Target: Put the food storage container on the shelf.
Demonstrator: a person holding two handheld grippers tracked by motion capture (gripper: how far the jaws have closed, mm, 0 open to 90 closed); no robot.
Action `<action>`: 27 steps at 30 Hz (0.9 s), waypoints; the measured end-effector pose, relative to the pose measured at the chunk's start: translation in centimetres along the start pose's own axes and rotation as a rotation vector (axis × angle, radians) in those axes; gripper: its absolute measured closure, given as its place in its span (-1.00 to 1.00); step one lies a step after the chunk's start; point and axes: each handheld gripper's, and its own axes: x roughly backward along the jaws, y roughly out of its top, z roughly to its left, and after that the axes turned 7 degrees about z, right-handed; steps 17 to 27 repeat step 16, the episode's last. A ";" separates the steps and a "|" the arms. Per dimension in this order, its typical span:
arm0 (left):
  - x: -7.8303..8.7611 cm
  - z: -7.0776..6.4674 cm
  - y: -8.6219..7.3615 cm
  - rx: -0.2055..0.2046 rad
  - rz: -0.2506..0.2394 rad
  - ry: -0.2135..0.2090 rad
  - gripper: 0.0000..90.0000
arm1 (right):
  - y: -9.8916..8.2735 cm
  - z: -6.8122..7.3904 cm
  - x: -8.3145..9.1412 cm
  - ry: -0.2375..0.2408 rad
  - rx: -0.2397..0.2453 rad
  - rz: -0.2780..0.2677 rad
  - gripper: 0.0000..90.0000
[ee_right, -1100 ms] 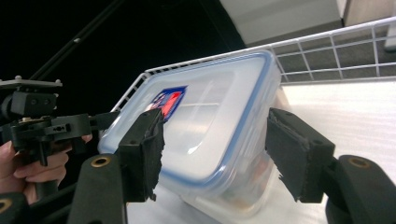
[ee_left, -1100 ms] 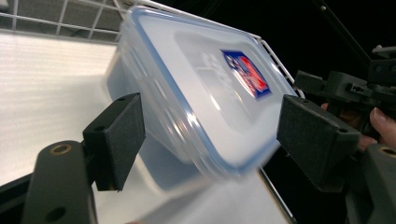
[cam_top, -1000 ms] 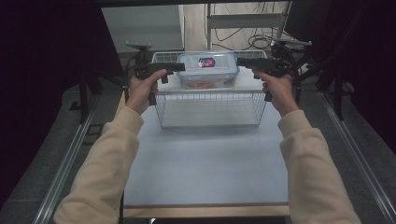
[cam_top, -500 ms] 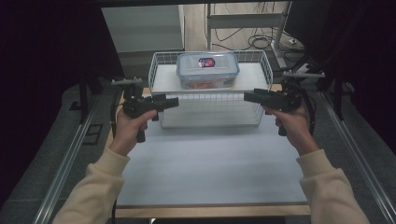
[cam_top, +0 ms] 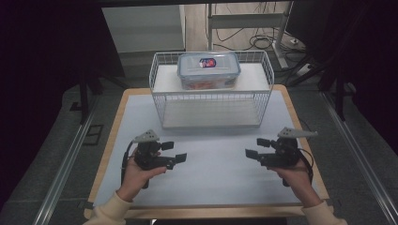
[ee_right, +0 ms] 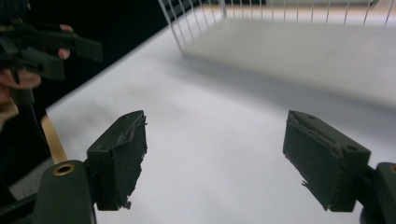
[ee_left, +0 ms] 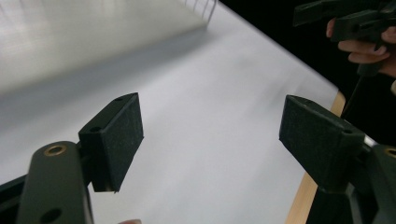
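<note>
A white wire basket stands at the far middle of the table. Inside it lies a clear plastic box with a blue-rimmed lid and a red label. My left gripper hovers low over the white mat at the near left, open and empty, its pads wide apart. My right gripper mirrors it at the near right; its jaws have just been opening and nothing is between its worn pads. Both point inward at each other, well short of the basket.
The white mat covers a wooden tabletop whose edge runs along the near side. Metal rails flank the table. Cables and a stand's legs lie on the floor behind the basket.
Both grippers have drawn back from the box's two sides toward the near table edge and sunk lower. The box stays in the basket.
</note>
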 end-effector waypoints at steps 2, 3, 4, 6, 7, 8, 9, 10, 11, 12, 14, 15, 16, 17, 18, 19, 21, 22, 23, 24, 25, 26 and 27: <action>-0.7 0.1 -1.1 0.011 0.022 -0.002 -0.52 | -0.8 0.0 -0.2 -0.006 0.005 0.009 -0.53; -0.9 0.2 -1.6 0.020 0.025 -0.002 -0.52 | -1.5 0.1 -0.5 -0.011 0.013 0.020 -0.53; -1.1 0.3 -1.9 0.028 0.024 -0.004 -0.52 | -2.0 0.1 -0.7 -0.016 0.019 0.030 -0.53; -1.4 0.5 -2.4 0.036 0.024 -0.001 -0.52 | -2.8 0.1 -1.3 -0.022 0.024 0.058 -0.55; -1.5 0.6 -2.5 0.040 0.030 0.000 -0.52 | -2.9 0.1 -1.5 -0.025 0.031 0.063 -0.55; -1.5 0.6 -2.6 0.040 0.032 0.004 -0.53 | -3.0 0.1 -1.6 -0.028 0.035 0.063 -0.56; -1.5 0.7 -2.7 0.043 0.024 0.010 -0.53 | -3.0 0.1 -1.6 -0.032 0.041 0.062 -0.56; -1.4 0.7 -2.8 0.047 0.017 0.015 -0.53 | -3.0 0.1 -1.7 -0.035 0.043 0.051 -0.56; -1.4 0.8 -2.9 0.052 0.013 0.019 -0.53 | -3.0 0.1 -1.7 -0.036 0.045 0.042 -0.57; -1.4 0.9 -3.1 0.055 0.008 0.025 -0.53 | -3.0 0.1 -1.6 -0.040 0.048 0.033 -0.57; -1.6 1.1 -3.6 0.063 0.002 0.048 -0.53 | -3.2 0.1 -1.5 -0.048 0.054 0.021 -0.59; -1.7 1.2 -3.8 0.065 0.002 0.058 -0.54 | -3.4 0.1 -1.4 -0.053 0.059 0.017 -0.60; -1.7 1.3 -3.9 0.069 0.002 0.065 -0.54 | -3.5 0.1 -1.4 -0.056 0.063 0.013 -0.62; -1.7 1.3 -3.9 0.069 0.002 0.065 -0.54 | -3.5 0.1 -1.4 -0.056 0.063 0.013 -0.62; -1.7 1.3 -3.9 0.069 0.002 0.065 -0.54 | -3.5 0.1 -1.4 -0.056 0.063 0.013 -0.62; -1.7 1.3 -3.9 0.069 0.002 0.065 -0.54 | -3.5 0.1 -1.4 -0.056 0.063 0.013 -0.62; -1.7 1.3 -3.9 0.069 0.002 0.065 -0.54 | -3.5 0.1 -1.4 -0.056 0.063 0.013 -0.62; -1.7 1.3 -3.9 0.069 0.002 0.065 -0.54 | -3.5 0.1 -1.4 -0.056 0.063 0.013 -0.62; -1.7 1.3 -3.9 0.069 0.002 0.065 -0.54 | -3.5 0.1 -1.4 -0.056 0.063 0.013 -0.62; -1.7 1.3 -3.9 0.069 0.002 0.065 -0.54 | -3.5 0.1 -1.4 -0.056 0.063 0.013 -0.62; -1.7 1.3 -3.9 0.069 0.002 0.065 -0.54 | -3.5 0.1 -1.4 -0.056 0.063 0.013 -0.62; -1.7 1.3 -3.9 0.069 0.002 0.065 -0.54 | -3.5 0.1 -1.4 -0.056 0.063 0.013 -0.62; -1.7 1.3 -3.9 0.069 0.002 0.065 -0.54 | -3.5 0.1 -1.4 -0.056 0.063 0.013 -0.62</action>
